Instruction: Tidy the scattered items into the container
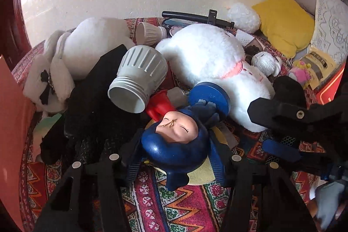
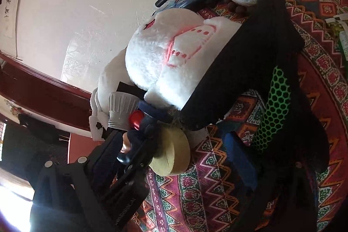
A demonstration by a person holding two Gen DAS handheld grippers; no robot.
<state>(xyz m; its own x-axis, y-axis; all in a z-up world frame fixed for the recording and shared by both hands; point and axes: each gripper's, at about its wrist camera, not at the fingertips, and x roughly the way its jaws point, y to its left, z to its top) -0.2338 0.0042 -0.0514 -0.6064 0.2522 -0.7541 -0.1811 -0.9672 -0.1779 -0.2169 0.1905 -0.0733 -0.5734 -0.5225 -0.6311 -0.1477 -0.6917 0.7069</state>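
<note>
Left wrist view. Doll figurine low centre, between left gripper fingers, lying on patterned cloth. Ribbed cup just above-left of figurine, tipped on side. Large plush right of cup, upper centre. Second plush upper left. Second ribbed cup between plushes, behind. Cushion upper right. Right gripper at right edge, near large plush.

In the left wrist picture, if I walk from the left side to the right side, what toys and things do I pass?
White plush dog with black bow → grey ribbed lamp housing → blue-haired doll held in the left gripper → big white plush with pink collar → yellow cushion.
</note>
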